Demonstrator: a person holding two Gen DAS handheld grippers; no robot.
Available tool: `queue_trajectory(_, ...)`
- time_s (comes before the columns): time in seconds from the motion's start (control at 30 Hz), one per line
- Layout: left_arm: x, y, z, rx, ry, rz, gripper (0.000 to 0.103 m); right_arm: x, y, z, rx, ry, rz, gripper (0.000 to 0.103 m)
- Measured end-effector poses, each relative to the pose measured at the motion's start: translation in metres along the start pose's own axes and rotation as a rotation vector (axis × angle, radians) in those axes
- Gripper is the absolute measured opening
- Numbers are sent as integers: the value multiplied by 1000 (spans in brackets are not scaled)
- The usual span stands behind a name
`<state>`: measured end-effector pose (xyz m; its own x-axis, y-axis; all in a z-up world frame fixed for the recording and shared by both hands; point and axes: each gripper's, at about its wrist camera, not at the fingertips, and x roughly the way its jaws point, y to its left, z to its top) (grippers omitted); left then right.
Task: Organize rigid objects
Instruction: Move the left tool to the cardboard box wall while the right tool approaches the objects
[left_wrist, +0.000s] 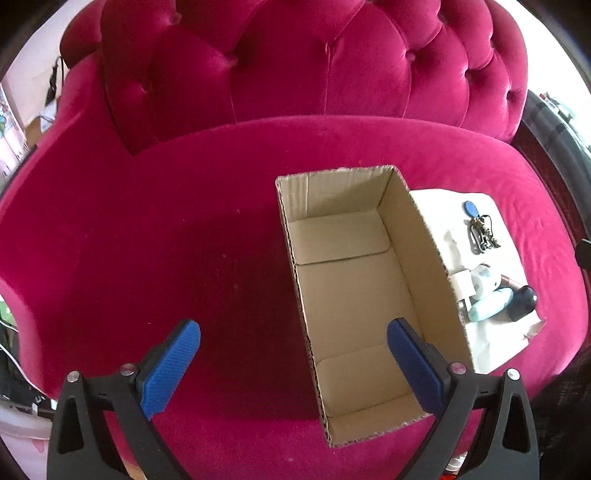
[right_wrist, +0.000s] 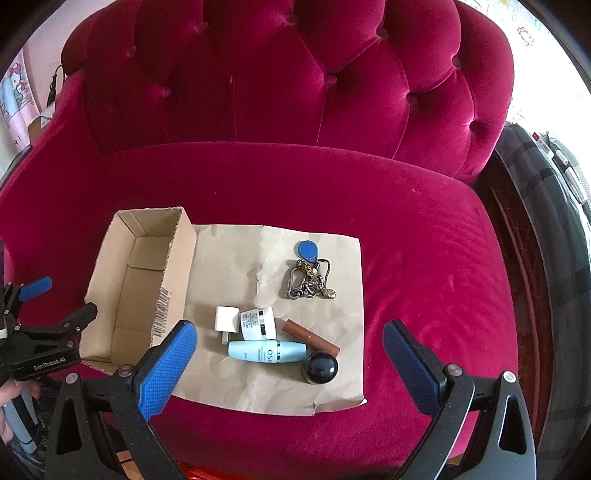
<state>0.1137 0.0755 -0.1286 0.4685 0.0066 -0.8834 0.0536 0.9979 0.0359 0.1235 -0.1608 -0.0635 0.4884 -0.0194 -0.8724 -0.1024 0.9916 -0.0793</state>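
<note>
An empty cardboard box (left_wrist: 351, 291) (right_wrist: 140, 284) stands open on a crimson velvet sofa seat. To its right lies a sheet of brown paper (right_wrist: 332, 376) with small items: a key bunch with a blue fob (right_wrist: 308, 273) (left_wrist: 480, 229), a white plug (right_wrist: 226, 319), a white tube (right_wrist: 258, 323), a light-blue bottle (right_wrist: 267, 350) (left_wrist: 489, 304), a brown lipstick (right_wrist: 310, 336) and a black round jar (right_wrist: 320, 367) (left_wrist: 522, 301). My left gripper (left_wrist: 293, 338) hovers open over the box's near left wall. My right gripper (right_wrist: 290, 339) hangs open above the bottle.
The sofa's tufted backrest (right_wrist: 295, 81) rises behind the seat (left_wrist: 147, 229). A dark bag or case (right_wrist: 546, 221) stands to the right of the sofa. A hand (right_wrist: 14, 398) holds the left gripper's handle at the lower left of the right wrist view.
</note>
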Motion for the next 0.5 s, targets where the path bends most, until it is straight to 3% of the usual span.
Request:
queue_trajectory(0.37,16,7,-8,-41,34,-45,103,35,-3,-4,14,34,2,103)
queue_trajectory(0.43,19,5,-11,-34,45,-52,100,40,-4,-4,19,44,1,103)
queue_trajectory(0.5,19,3,-11,-19,46,-58,90,44,-6,-5,25,52,0,103)
